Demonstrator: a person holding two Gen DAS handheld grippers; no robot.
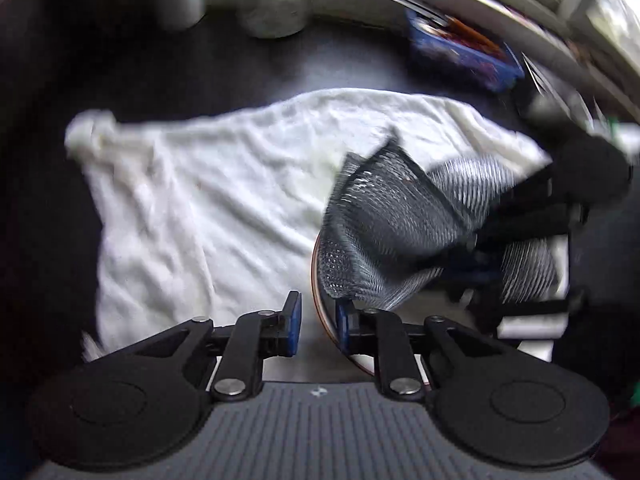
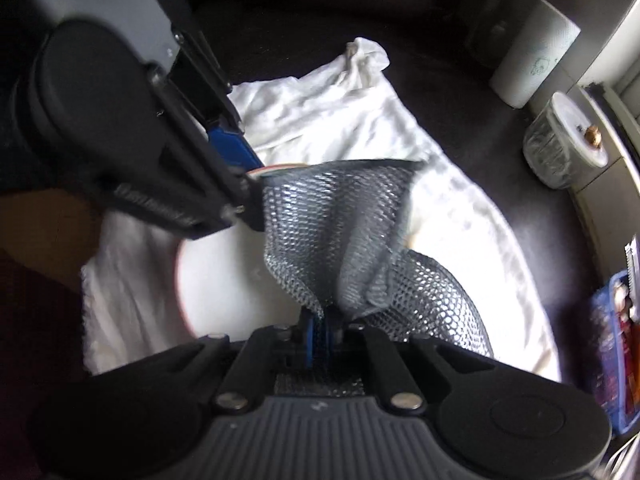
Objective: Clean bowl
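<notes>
A white bowl (image 2: 224,272) with a red rim (image 1: 315,272) rests on a white towel (image 1: 200,200). My left gripper (image 1: 318,328) is shut on the bowl's near rim, one blue pad (image 1: 293,326) outside the wall and the other inside. From the right wrist view, the left gripper (image 2: 250,172) reaches in from the upper left onto the rim. My right gripper (image 2: 318,320) is shut on a grey mesh dishcloth (image 2: 328,232), which hangs over and into the bowl. In the left wrist view the dishcloth (image 1: 392,220) is blurred and the right gripper (image 1: 476,240) comes in from the right.
The towel (image 2: 320,112) lies on a dark tabletop (image 1: 240,64). At the back stand a paper towel roll (image 2: 536,52) and a lidded glass jar (image 2: 560,148). A blue box (image 1: 460,48) of items sits near the window ledge.
</notes>
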